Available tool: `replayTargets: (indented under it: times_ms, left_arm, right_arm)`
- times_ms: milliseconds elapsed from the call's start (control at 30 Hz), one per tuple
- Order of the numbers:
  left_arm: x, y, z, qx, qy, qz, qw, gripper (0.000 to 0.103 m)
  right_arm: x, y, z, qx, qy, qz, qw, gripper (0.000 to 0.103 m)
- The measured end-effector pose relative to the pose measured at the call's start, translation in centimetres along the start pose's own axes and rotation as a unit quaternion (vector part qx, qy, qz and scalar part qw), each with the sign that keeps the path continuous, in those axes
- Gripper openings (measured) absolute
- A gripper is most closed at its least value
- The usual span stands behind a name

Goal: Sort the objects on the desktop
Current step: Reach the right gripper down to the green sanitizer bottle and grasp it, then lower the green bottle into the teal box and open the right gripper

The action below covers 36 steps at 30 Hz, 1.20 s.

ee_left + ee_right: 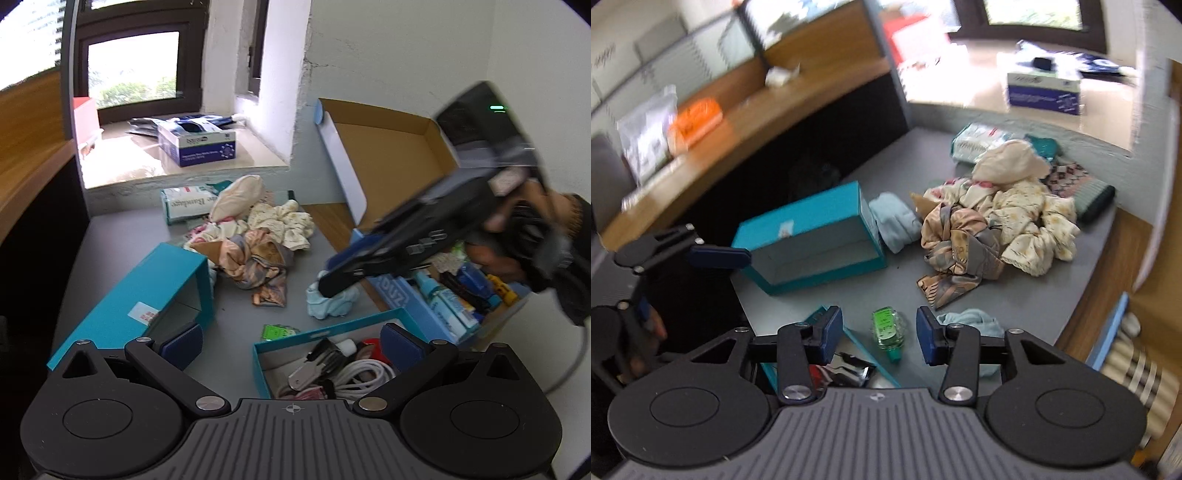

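A small green bottle (888,330) lies on its side on the grey surface (905,177), directly between the right gripper (880,335)'s jaws, which stand wide apart and touch nothing. A pale blue cloth (975,319) sits just beside the right-hand jaw, and a teal tray (882,369) edge runs under the left-hand jaw. In the left wrist view, the left gripper (291,345) also hangs with jaws wide and empty, above the same tray (321,334), which holds a white cable (365,371), a metal clip and other small items that are hard to make out. An open teal box (162,277) lies on its side to the left, and a pile of clothes (258,236) lies behind it. The right gripper crosses this view, blurred, its tip over the blue cloth (330,301); whether they touch cannot be told. A cardboard box (391,147) of bottles behind it is partly hidden. The right wrist view is motion-blurred toward its edges.
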<state>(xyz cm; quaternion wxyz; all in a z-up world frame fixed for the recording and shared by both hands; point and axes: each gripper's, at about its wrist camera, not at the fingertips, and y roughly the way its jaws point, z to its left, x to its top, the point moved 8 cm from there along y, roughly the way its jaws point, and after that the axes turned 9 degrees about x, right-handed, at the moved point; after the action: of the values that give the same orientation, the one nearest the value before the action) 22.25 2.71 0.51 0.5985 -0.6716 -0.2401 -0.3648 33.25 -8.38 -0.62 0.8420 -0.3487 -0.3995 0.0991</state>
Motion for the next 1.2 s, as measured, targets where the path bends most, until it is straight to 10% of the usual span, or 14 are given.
replayTargets:
  times_ms: [467, 1200]
  left_arm:
    - [-0.2, -3.8, -1.4, -0.137, -0.032, -0.036, 0.9894, 0.103]
    - [-1.7, -4.1, 0.2, -0.087, -0.019, -0.049, 0.9949, 0.103]
  right_arm:
    - [1.4, 7.5, -1.2, -0.003, -0.036, 0.161, 0.986, 0.037]
    - [0.6, 10.2, -0.9, -0.030, -0.064, 0.250, 0.966, 0.033]
